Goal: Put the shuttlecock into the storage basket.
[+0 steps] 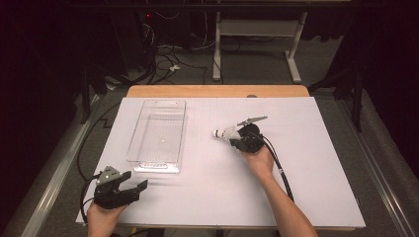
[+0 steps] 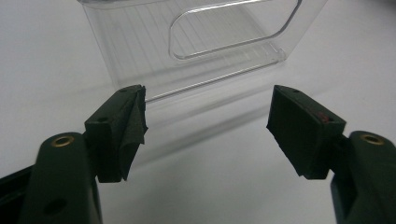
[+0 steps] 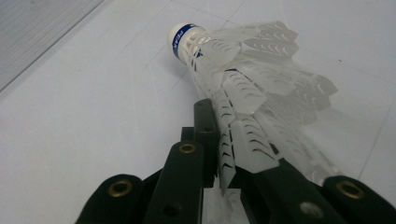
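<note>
A: Where is the shuttlecock [image 1: 226, 132] relative to the clear plastic tray [image 1: 157, 132]?

B: It sits to the right of the tray, well apart from it, over the white sheet [image 1: 306, 163] that covers the table. Its white cork tip with a blue band points back toward the tray.

A: And what has it?

B: The right gripper [image 1: 236, 138]. In the right gripper view its jaws are pinched narrow on the feathered skirt of the shuttlecock [image 3: 243, 88], the feathers squeezed flat between the black pads, with the cork end sticking out beyond them.

A: The other one?

B: The left gripper [image 1: 136, 187] is just below the tray's near end, close to its left corner. In the left gripper view its jaws stand wide apart with nothing between them, and they face the tray's end wall [image 2: 201, 42] with its handle cut-out.
</note>
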Available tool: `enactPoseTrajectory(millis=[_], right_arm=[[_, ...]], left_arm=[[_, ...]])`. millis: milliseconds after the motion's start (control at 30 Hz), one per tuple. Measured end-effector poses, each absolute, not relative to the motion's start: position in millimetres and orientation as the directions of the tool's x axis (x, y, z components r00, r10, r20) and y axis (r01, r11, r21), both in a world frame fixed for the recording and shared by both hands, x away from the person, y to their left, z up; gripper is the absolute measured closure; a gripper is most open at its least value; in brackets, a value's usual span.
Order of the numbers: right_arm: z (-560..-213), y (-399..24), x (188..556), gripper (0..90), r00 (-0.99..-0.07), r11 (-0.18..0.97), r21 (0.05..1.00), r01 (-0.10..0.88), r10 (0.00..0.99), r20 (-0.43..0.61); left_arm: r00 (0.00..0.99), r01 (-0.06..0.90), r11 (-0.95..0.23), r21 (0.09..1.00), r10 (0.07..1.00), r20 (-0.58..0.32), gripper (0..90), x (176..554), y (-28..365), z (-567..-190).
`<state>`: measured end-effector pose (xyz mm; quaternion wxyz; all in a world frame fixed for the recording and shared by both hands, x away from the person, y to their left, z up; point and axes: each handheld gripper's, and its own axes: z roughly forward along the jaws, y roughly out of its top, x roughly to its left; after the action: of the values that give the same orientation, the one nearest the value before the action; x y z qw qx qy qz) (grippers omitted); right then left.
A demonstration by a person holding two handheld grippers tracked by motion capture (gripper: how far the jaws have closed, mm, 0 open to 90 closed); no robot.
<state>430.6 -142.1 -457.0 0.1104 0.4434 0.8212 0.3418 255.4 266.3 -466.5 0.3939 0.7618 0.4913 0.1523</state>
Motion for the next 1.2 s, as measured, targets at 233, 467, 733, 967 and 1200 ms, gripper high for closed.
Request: enactPoseTrajectory(millis=[233,467,733,967,1200], right_arm=[[-455.4,-144.4,430.5,88.9,-0.588,0.375,0.664,0.647,0.799,0.121],[-449.9,-146.7,428.2,89.0,-0.597,0.377,0.673,0.637,0.794,0.12],[-444.0,-148.2,426.1,88.9,-0.605,0.373,0.683,0.628,0.786,0.127],[-435.1,-146.7,423.9,88.9,-0.614,0.375,0.692,0.617,0.779,0.125],[-429.2,-142.3,423.5,88.9,-0.628,0.384,0.697,0.606,0.769,0.122]], left_arm=[[0.472,0.628,-0.211,0.749,0.868,-0.152,29.0,255.9,266.4,-466.5],[0.472,0.628,-0.211,0.749,0.868,-0.152,29.0,256.1,266.5,-466.5],[0.468,0.629,-0.209,0.749,0.871,-0.149,29.0,256.0,267.0,-466.3],[0.466,0.628,-0.203,0.751,0.871,-0.154,29.0,256.4,268.2,-466.5],[0.465,0.629,-0.2,0.751,0.872,-0.157,29.0,256.7,268.4,-466.4]])
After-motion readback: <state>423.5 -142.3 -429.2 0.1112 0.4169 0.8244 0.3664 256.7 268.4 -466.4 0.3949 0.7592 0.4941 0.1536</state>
